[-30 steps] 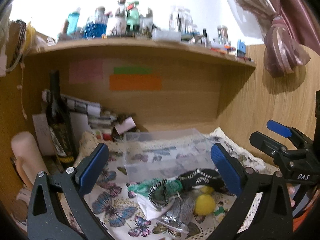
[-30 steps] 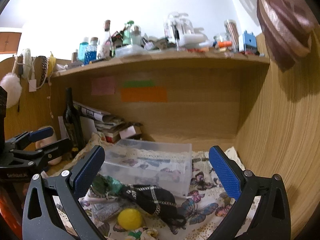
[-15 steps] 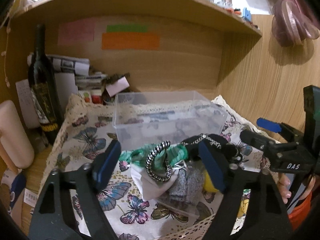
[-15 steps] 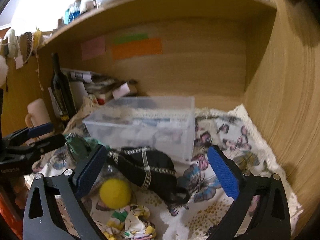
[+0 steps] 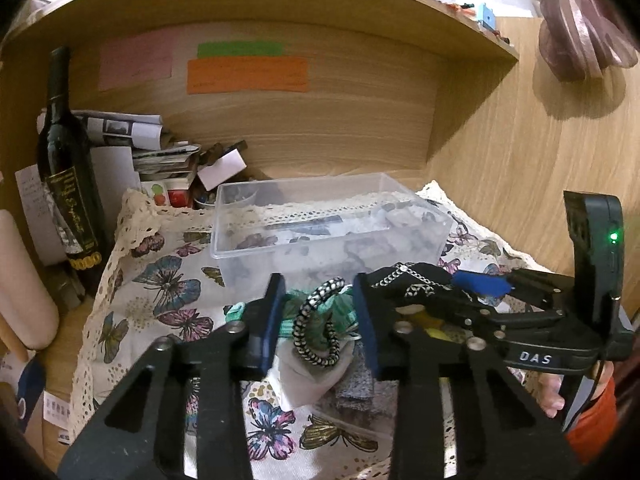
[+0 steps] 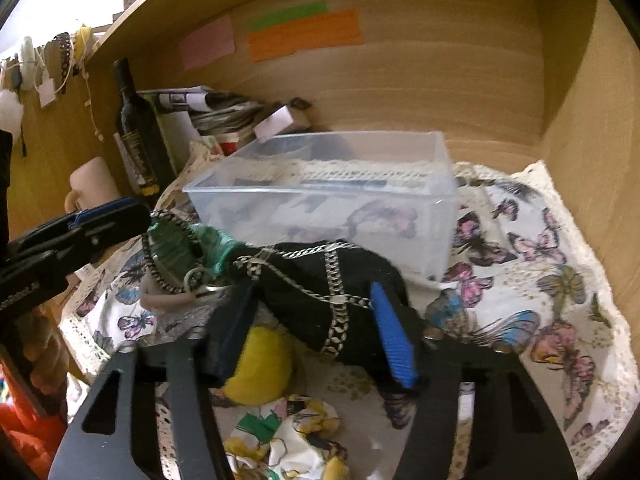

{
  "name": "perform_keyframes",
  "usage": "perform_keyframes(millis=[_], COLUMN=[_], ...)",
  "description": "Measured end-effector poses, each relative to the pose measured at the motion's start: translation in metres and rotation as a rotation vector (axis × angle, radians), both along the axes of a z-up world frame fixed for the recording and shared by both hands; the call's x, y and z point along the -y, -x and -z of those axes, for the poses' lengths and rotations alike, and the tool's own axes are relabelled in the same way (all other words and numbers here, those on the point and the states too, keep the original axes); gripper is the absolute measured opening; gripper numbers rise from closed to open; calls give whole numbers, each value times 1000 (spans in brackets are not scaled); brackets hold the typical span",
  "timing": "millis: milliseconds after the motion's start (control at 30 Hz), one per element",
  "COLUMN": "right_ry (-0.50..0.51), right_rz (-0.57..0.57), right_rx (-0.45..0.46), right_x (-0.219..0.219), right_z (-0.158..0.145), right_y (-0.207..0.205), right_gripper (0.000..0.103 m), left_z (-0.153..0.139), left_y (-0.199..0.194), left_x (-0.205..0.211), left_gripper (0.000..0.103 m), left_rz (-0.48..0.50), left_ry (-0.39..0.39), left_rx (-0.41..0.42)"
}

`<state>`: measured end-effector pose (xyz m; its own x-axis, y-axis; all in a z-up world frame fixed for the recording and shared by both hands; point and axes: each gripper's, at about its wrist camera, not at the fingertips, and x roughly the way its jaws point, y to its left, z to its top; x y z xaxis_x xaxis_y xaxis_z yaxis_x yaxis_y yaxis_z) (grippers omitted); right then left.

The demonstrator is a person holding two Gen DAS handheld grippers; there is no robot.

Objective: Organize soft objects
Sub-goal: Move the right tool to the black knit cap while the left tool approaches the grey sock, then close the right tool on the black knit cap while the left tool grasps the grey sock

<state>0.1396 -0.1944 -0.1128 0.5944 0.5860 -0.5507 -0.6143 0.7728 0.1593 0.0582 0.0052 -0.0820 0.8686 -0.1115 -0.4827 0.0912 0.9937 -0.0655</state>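
A heap of soft things lies on the butterfly cloth (image 5: 168,296) in front of a clear plastic box (image 5: 328,220). My left gripper (image 5: 318,320) has its jaws closed in on a green scrunchie (image 5: 340,308) with a black-and-white cord loop (image 5: 316,328). My right gripper (image 6: 316,332) has its jaws closed in on a black pouch with silver chain (image 6: 320,280). A yellow ball (image 6: 260,364) lies under the pouch. A floral scrunchie (image 6: 296,428) lies in front. The right gripper also shows in the left wrist view (image 5: 480,292).
A dark wine bottle (image 5: 68,176) stands at the left beside papers and small boxes (image 5: 160,152). A pink cylinder (image 5: 20,280) is at the far left. Wooden walls (image 6: 580,160) close the back and right. A grey cloth (image 5: 352,384) lies under the heap.
Both grippers have dropped down onto the heap and narrowed from wide open. The left now pinches the green scrunchie, the right the black pouch.
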Motion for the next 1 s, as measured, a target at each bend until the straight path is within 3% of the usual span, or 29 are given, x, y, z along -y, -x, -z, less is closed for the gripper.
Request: perform_keyframes(millis=[100, 167, 267, 533, 600, 767, 1000], right_ry=[3, 7, 8, -48, -63, -92, -115], right_rz=[-4, -11, 2, 45, 59, 91, 123], right_rx=[16, 18, 38, 73, 87, 125, 140], right_x=[-1, -2, 0, 17, 21, 34, 47], right_z=[-1, -3, -5, -20, -26, -39, -46], right_y=[4, 4, 7, 9, 11, 18, 20], right_gripper=[34, 17, 14, 9, 9, 9, 9], left_z=[2, 3, 1, -15, -18, -13, 20], left_y=[-4, -6, -2, 10, 12, 23, 21], left_x=[0, 0, -2, -10, -10, 0, 16], left_gripper=[19, 13, 8, 8, 12, 61, 63], left_rz=[9, 11, 4, -9, 14, 32, 90], left_ry=[-8, -10, -8, 8, 28, 18, 14], left_rx=[-16, -25, -18, -2, -13, -11, -143])
